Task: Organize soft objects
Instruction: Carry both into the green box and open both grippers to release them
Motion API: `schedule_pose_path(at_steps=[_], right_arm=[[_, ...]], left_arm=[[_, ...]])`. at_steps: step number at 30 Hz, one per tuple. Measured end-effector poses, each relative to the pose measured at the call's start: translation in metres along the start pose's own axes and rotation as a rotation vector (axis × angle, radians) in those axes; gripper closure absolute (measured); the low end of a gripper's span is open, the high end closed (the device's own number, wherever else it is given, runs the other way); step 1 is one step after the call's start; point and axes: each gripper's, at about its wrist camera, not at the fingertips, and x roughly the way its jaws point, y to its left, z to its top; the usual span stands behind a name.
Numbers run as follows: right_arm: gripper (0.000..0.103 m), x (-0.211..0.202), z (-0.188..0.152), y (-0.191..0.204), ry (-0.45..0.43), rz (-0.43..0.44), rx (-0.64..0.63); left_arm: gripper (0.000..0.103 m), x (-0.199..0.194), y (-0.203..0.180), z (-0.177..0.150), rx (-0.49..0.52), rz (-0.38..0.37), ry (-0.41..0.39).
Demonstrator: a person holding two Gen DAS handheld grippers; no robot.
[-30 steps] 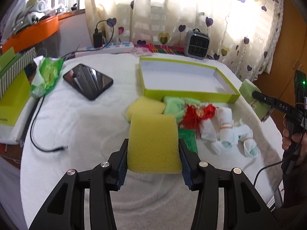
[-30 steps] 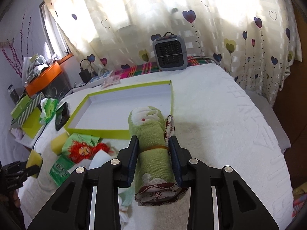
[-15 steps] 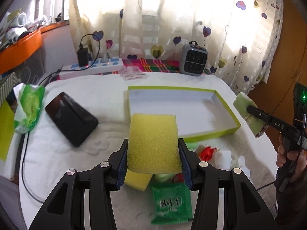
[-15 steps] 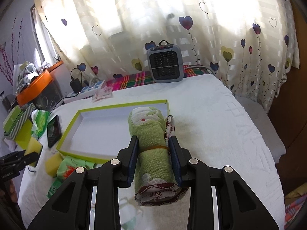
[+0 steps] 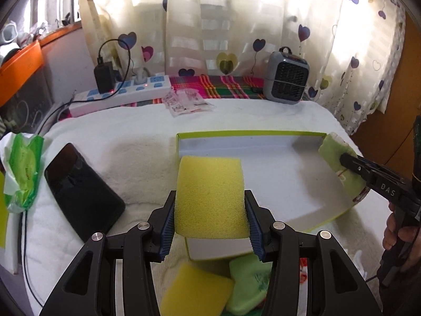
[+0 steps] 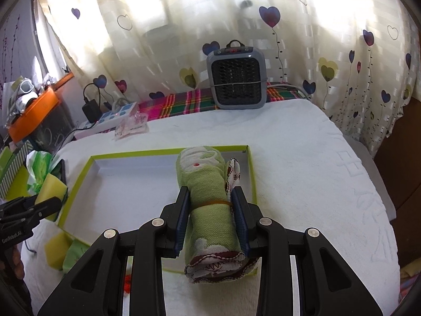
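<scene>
Left wrist view: left gripper (image 5: 210, 205) clamps a yellow sponge (image 5: 209, 197) above the near left end of the empty green-rimmed tray (image 5: 247, 133); right gripper (image 6: 210, 210) pinches a rolled green cloth (image 6: 210, 197) over its right end.

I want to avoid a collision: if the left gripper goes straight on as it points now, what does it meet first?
Probably the white floor of the green-edged box; the left gripper, holding the yellow sponge, points down into it. Depth is uncertain.

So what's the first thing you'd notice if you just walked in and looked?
A bright yellow sponge clamped in the left gripper, over the near left corner of a lime-edged box lid. At its right end, the right gripper grips a rolled green cloth. Behind stands a grey mini heater against heart-print curtains.
</scene>
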Motion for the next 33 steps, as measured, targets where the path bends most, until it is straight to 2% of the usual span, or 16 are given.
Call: schedule_pose_path(at_steps=[5, 17, 33], right_arm=[[0.069, 0.013, 0.005, -0.001, 0.013, -0.014, 0.019], [0.069, 0.034, 0.002, 0.007, 0.033, -0.046, -0.006], [0.068, 0.037, 0.001, 0.009, 0.013, -0.063, -0.032]], left_arm=[[0.057, 0.021, -0.001, 0.008, -0.008, -0.005, 0.015], [0.057, 0.048, -0.012, 0.016, 0.05, 0.078, 0.024], [0.057, 0.069, -0.022, 0.021, 0.063, 0.103, 0.053]])
